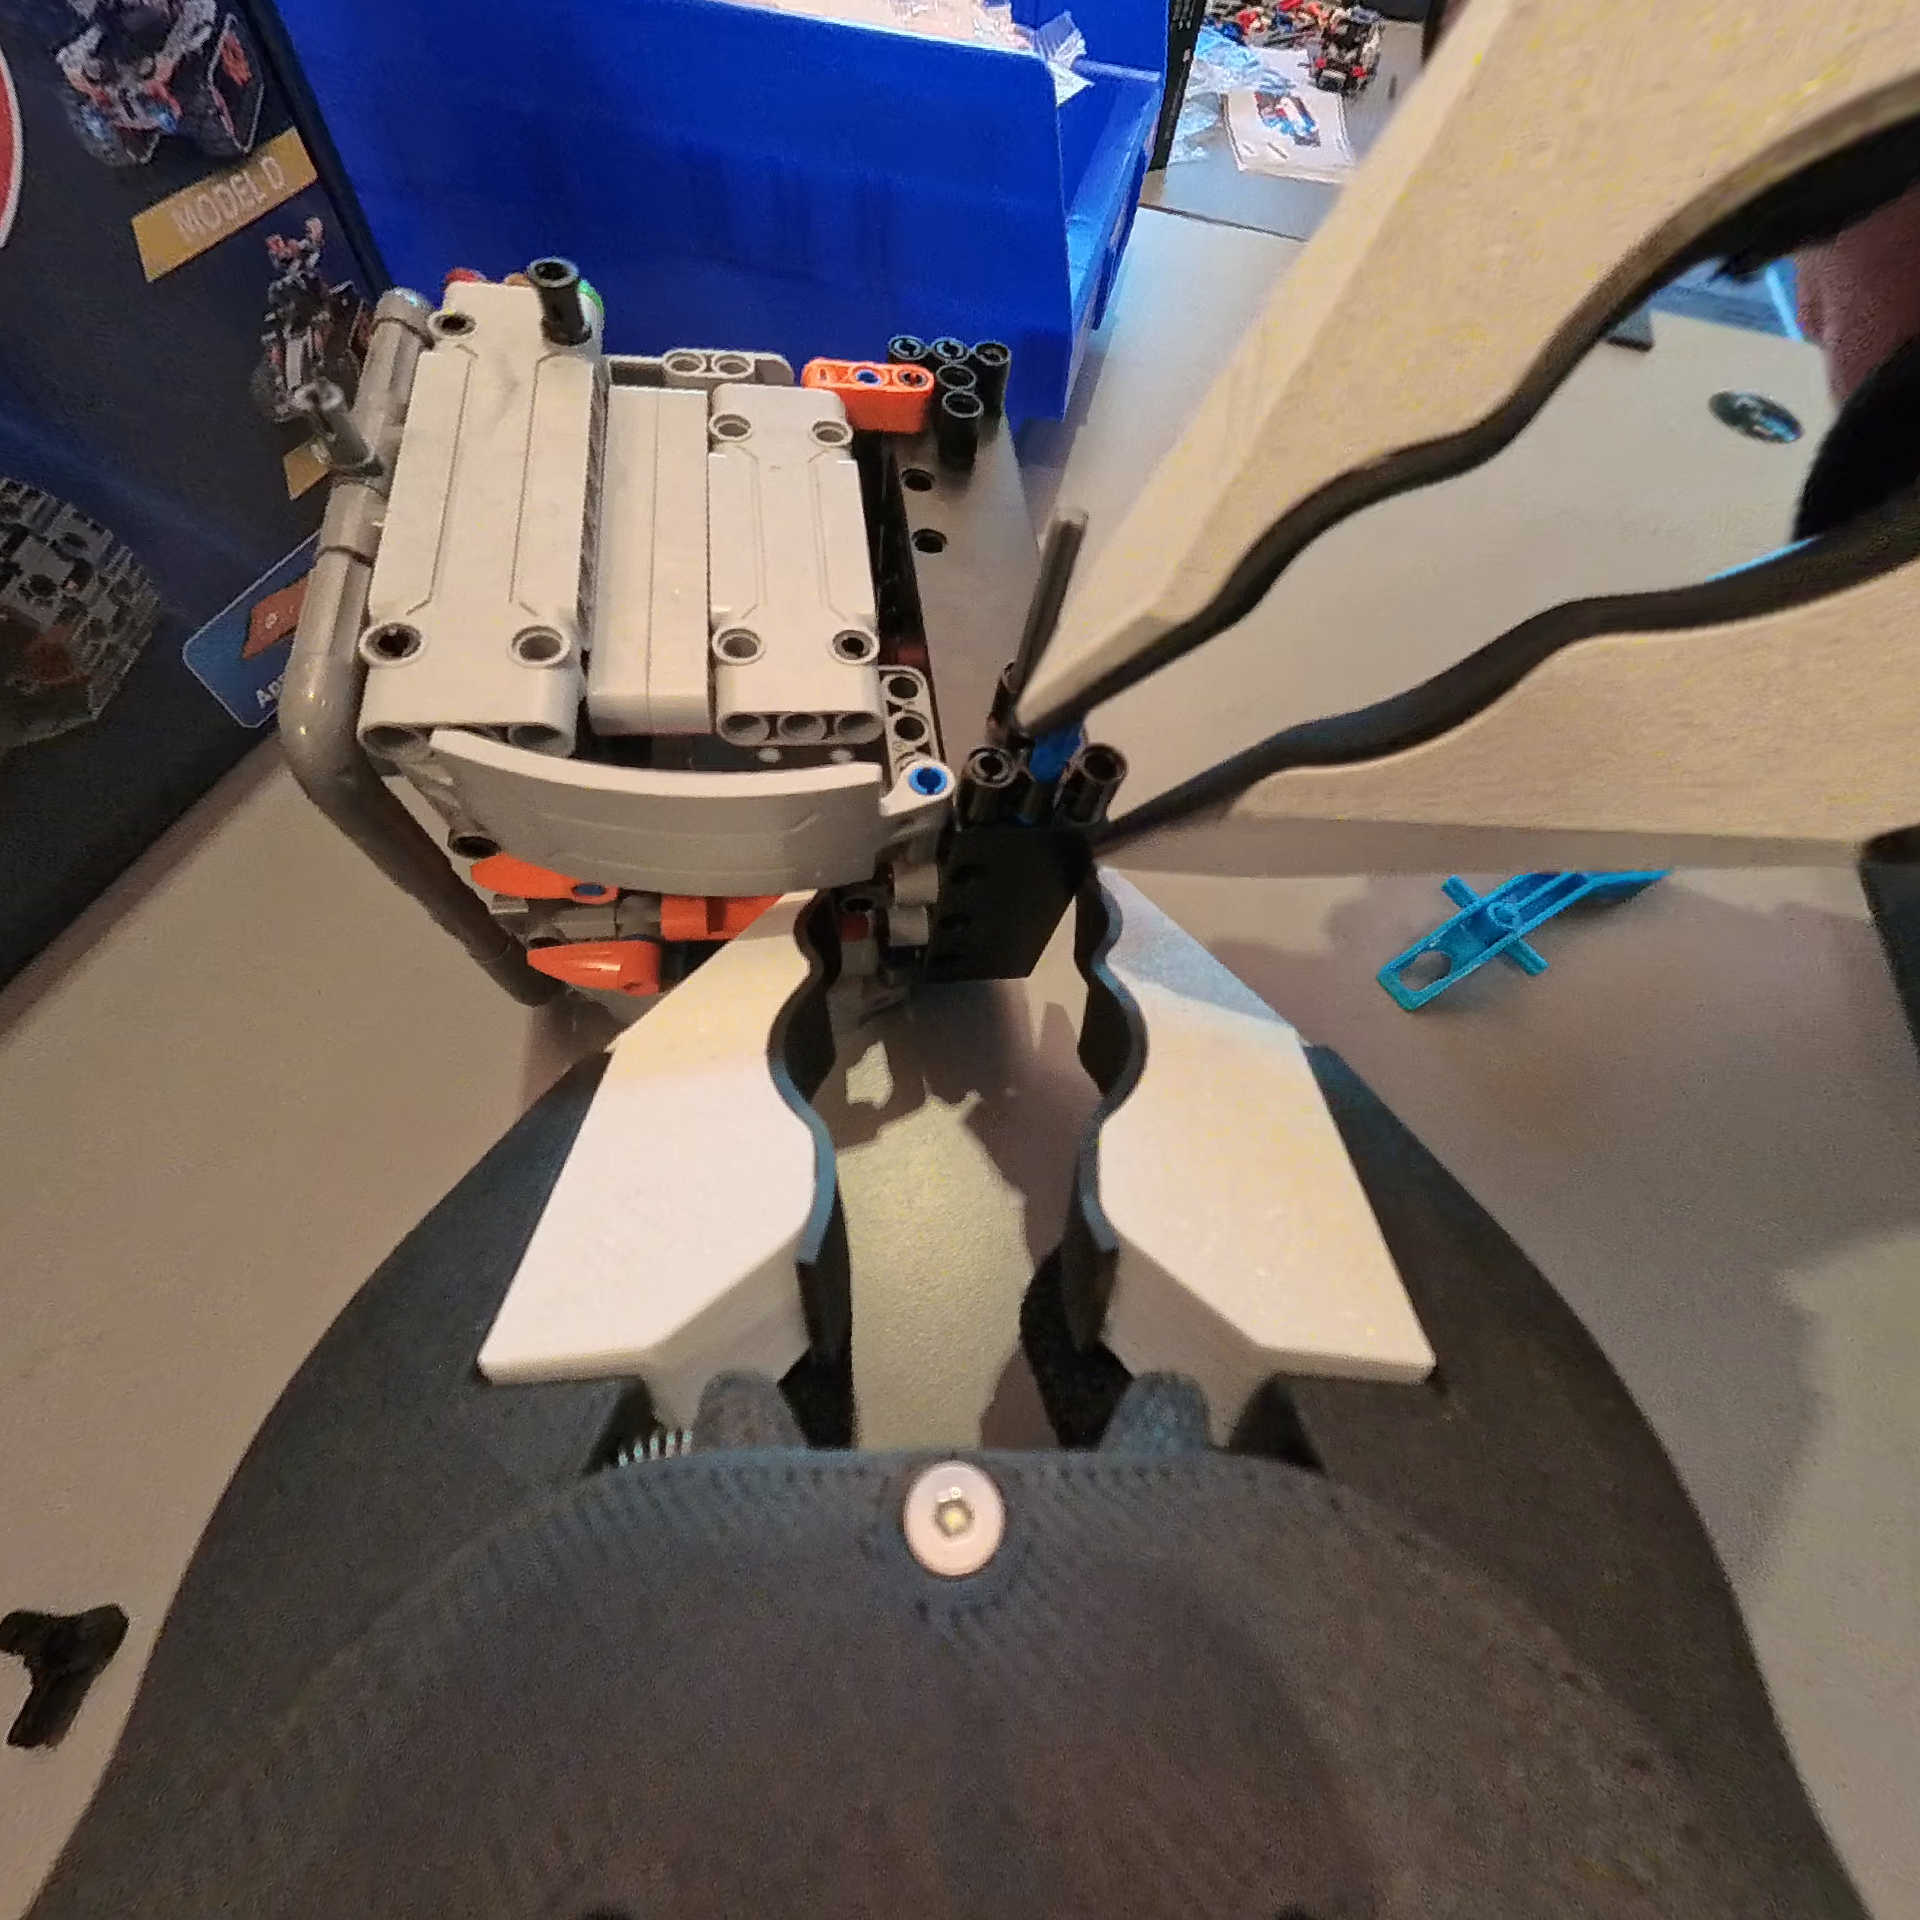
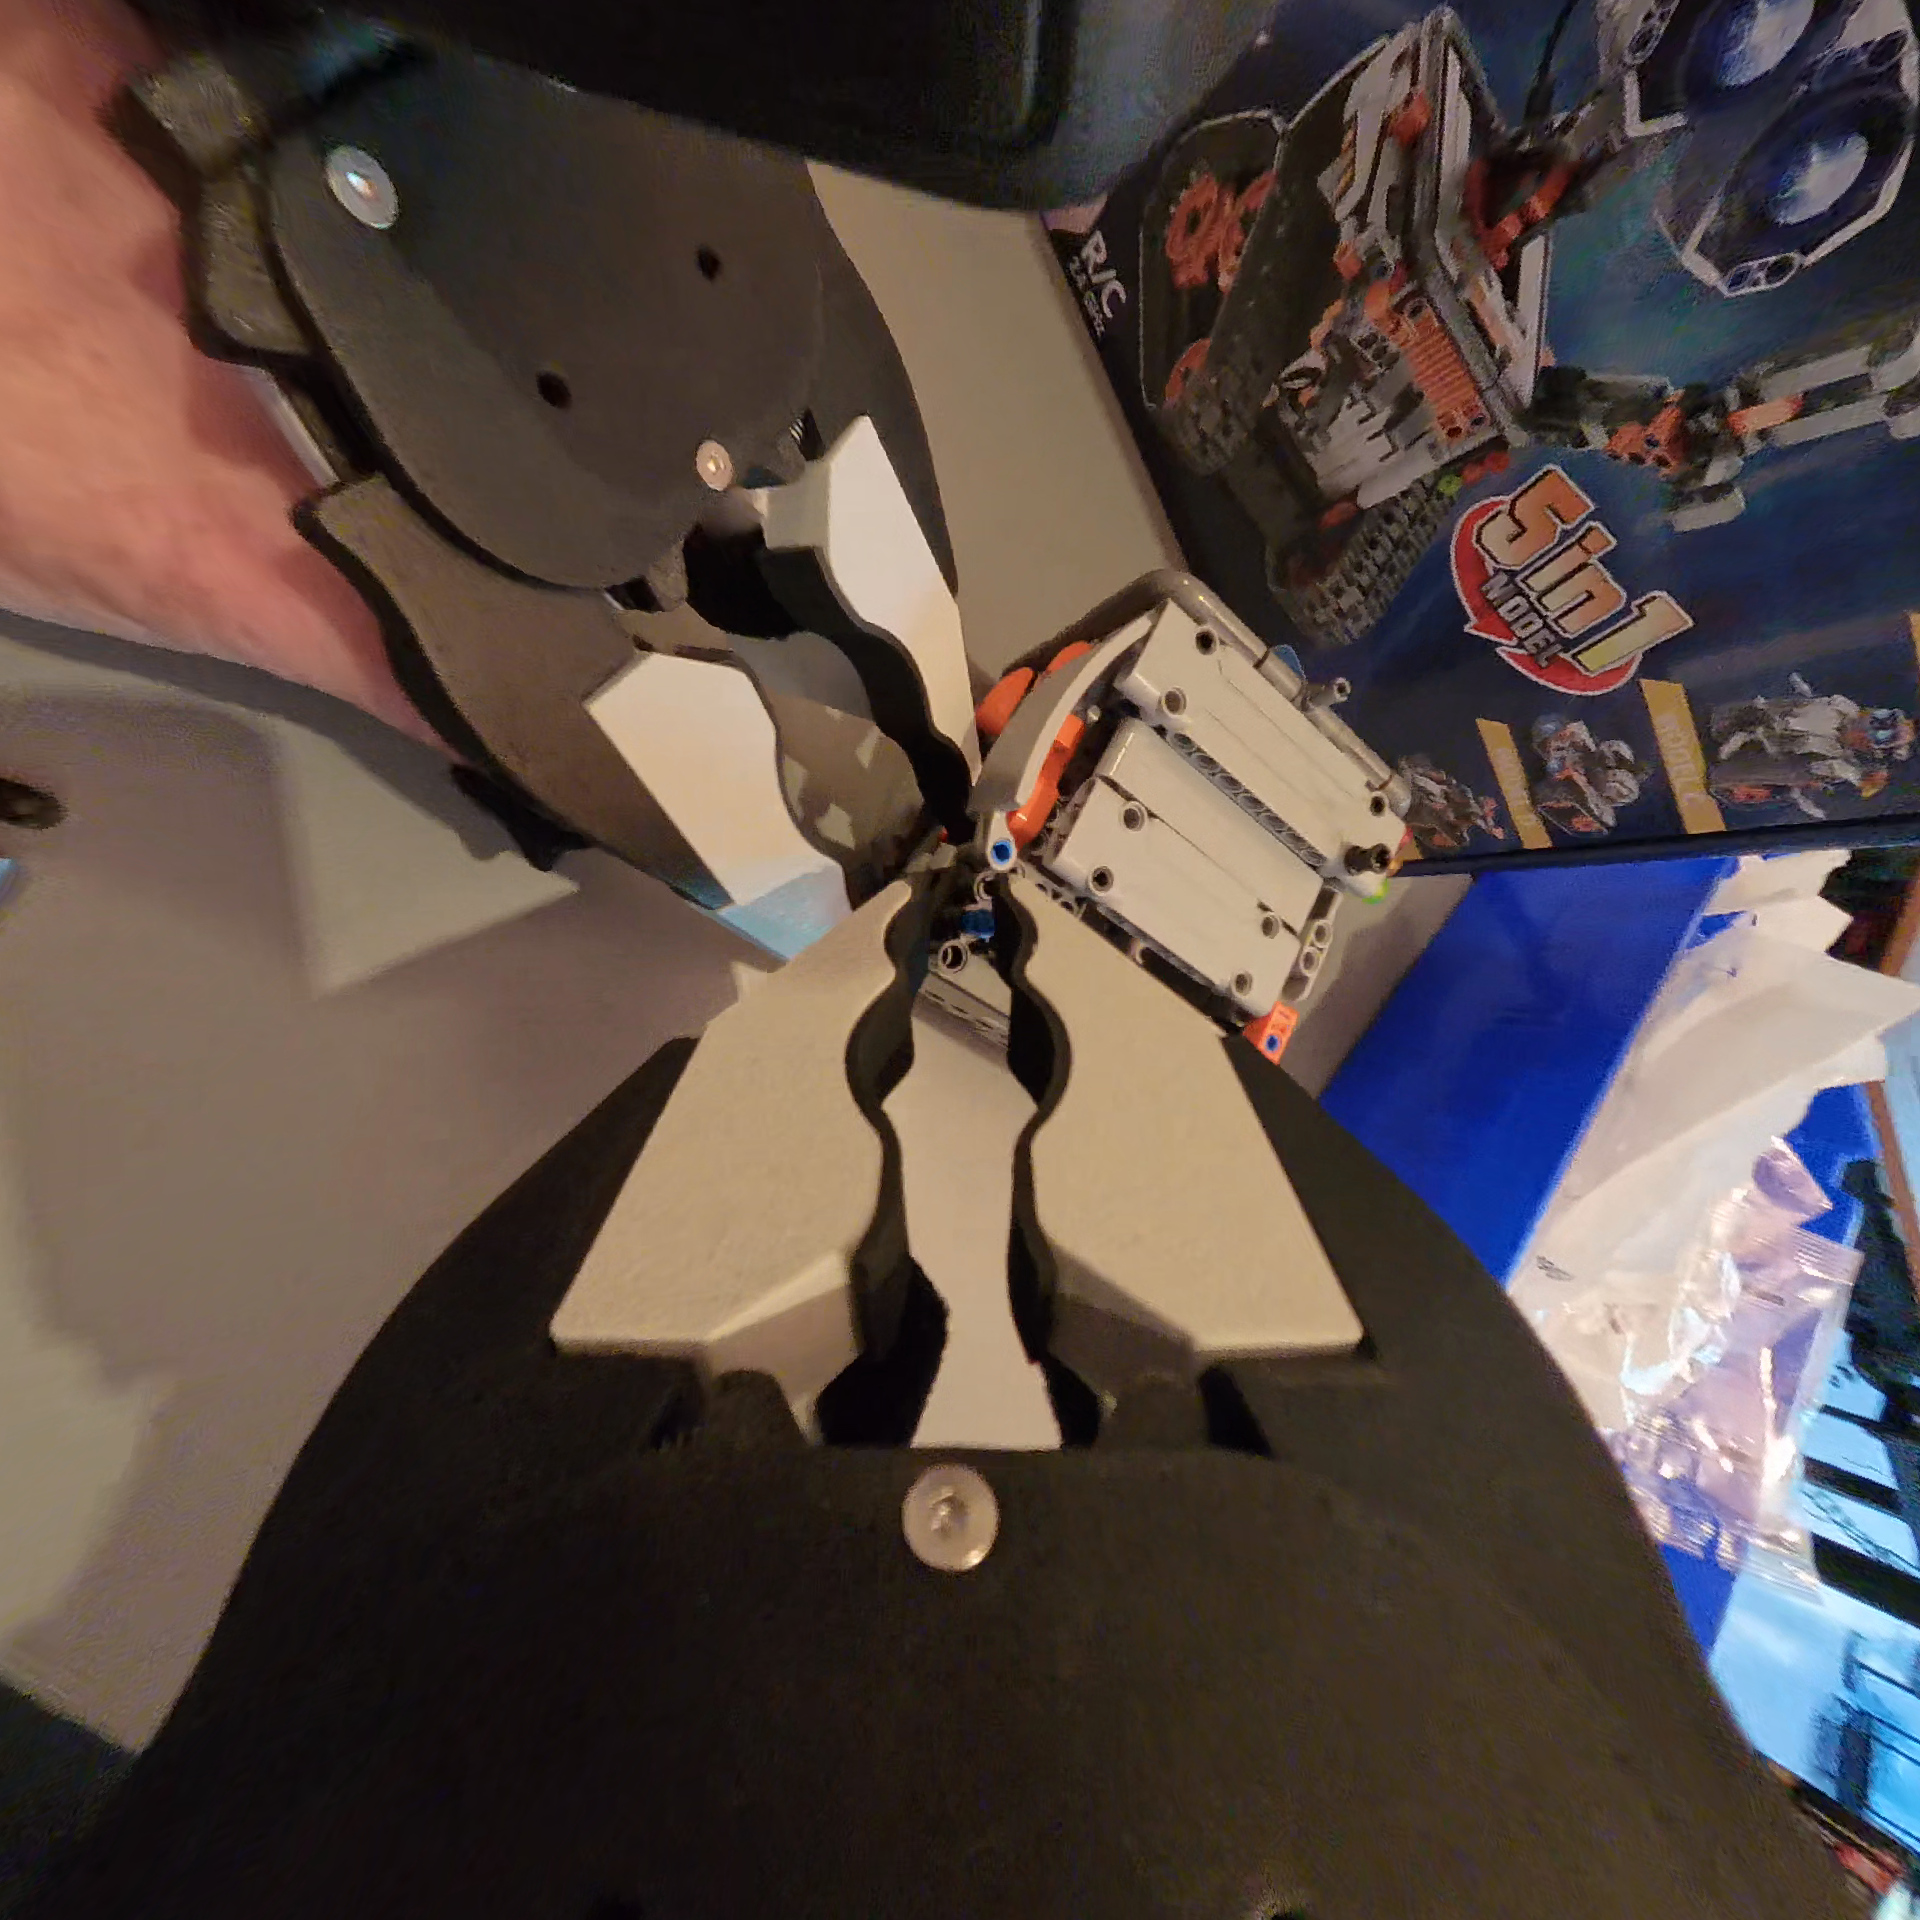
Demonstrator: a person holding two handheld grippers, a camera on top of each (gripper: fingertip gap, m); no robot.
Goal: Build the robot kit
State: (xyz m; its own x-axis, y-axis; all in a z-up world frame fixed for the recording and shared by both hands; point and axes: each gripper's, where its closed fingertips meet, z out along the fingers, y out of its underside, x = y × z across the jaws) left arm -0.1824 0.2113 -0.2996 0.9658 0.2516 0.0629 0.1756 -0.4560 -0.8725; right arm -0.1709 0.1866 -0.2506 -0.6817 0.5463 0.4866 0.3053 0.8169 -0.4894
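A grey, orange and black building-brick model [image 1: 623,582] stands on a pale table [image 1: 260,1143]. My left gripper [image 1: 945,914] is shut on the black block [image 1: 997,904] at the model's near right corner. My right gripper [image 1: 1070,774] reaches in from the upper right, its tips closed on a small blue pin [image 1: 1060,746] among black pins on top of that block. A thin black axle [image 1: 1049,603] stands just behind it. In the right wrist view the right gripper [image 2: 961,914] pinches the blue pin [image 2: 974,922] at the model [image 2: 1195,810], and the left gripper [image 2: 951,810] meets it from the upper left.
A blue bin [image 1: 727,156] stands behind the model and a dark printed toy box [image 1: 125,416] to its left. A turquoise piece [image 1: 1507,925] lies on the right, a small black piece [image 1: 52,1662] at the near left. Clear plastic bags [image 2: 1714,1195] fill the bin. A hand [image 2: 104,416] holds the left gripper.
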